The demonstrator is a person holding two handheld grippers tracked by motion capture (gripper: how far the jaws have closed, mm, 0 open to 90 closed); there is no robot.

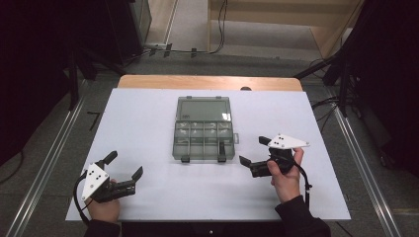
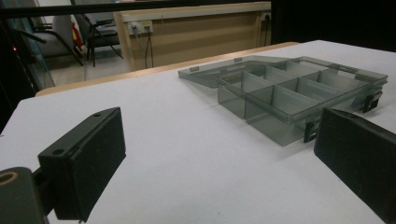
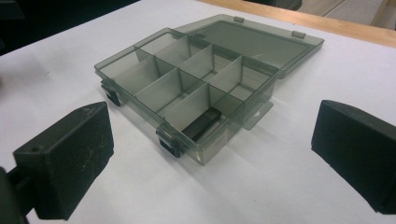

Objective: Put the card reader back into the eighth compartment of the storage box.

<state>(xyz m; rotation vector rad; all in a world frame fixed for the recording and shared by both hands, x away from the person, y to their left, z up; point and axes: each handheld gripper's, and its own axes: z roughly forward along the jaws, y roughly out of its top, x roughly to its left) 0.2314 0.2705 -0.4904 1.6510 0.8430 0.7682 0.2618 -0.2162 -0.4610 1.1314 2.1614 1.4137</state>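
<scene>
A white table (image 1: 148, 113) stood on a grey floor, and a clear grey box (image 1: 202, 129) lay open at its middle, lid folded flat behind. A small black block (image 3: 201, 124) sat in the box's near right compartment. The left gripper (image 1: 123, 168) waited well left of the box, the right gripper (image 1: 253, 150) just right of it, both with jaws spread and empty.

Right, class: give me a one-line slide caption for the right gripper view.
Open right gripper facing an open clear compartment box with one small black item inside.
</scene>
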